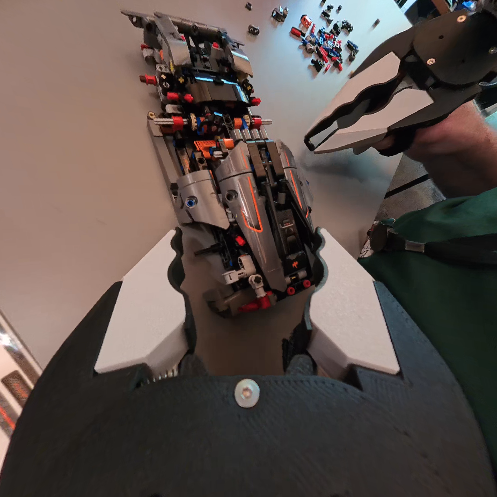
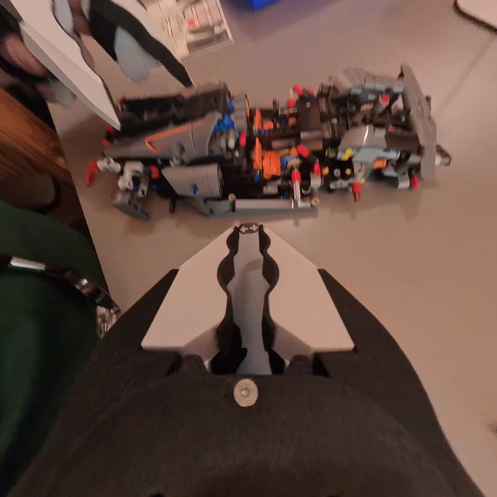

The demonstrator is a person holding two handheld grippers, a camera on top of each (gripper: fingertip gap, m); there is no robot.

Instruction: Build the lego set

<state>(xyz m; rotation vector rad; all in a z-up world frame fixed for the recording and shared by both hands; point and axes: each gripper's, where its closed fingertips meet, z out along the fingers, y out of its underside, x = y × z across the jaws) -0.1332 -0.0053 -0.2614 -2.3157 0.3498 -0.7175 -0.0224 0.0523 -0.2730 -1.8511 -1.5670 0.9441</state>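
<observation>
connector (image 2: 250, 229), small, light and stiff, sits pinched crosswise in your right gripper (image 2: 249, 230) near the car model (image 2: 258, 150) on the table (image 2: 376, 295); your left gripper (image 1: 246, 258) straddles the model's fragile nose, grip unclear.

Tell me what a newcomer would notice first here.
The long grey-and-black lego car on the table, its near end between the left hand-held gripper fingers. Next, the small connector piece pinched at the right hand-held gripper tips, then loose parts scattered behind.
</observation>
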